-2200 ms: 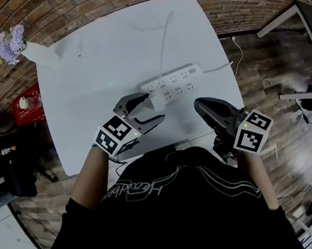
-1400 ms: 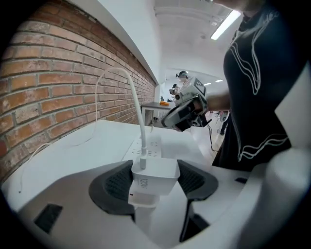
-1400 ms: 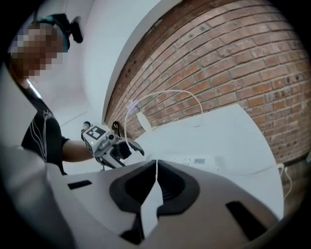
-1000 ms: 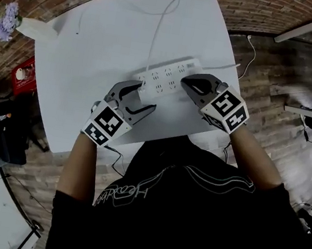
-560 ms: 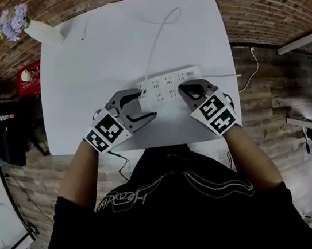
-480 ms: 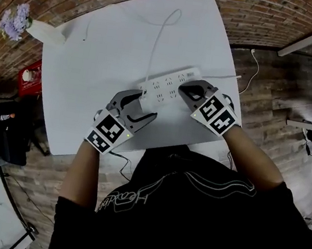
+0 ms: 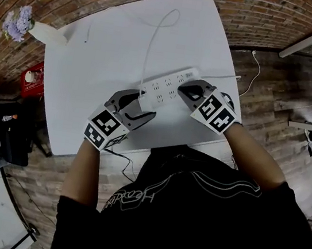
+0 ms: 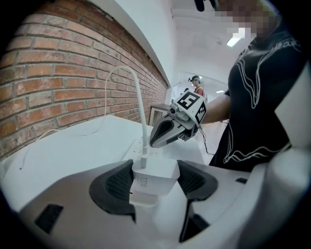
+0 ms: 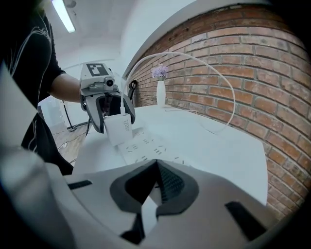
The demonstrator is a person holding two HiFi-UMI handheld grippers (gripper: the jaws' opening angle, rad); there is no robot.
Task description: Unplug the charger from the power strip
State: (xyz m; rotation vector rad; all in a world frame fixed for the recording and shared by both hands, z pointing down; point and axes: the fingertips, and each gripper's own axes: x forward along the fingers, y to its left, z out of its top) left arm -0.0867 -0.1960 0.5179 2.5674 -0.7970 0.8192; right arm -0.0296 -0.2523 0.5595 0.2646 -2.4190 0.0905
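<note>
The charger (image 9: 118, 127) stands at one end of the power strip (image 7: 167, 85), tilted a little, and we cannot tell whether its prongs have cleared the socket. The left gripper (image 8: 155, 181) is clamped on it, one pad on each side face. A white cable (image 7: 148, 50) rises from the charger's top and arcs away over the desk (image 7: 91, 94) beyond the strip. At the strip's opposite end the right gripper (image 9: 156, 175) is clenched with nothing between its pads, and its tip seems to bear down on the strip. We judge the main risk to be that light hold-down. If the tip slides off the smooth casing as we pull, the whole strip may rise with the charger instead of letting it go. A pull along the charger's lean could also bind the prongs in the socket. The glossy side faces may slip through the pads. Once the charger is free, the springy cable could tug it sideways over the strip.
</note>
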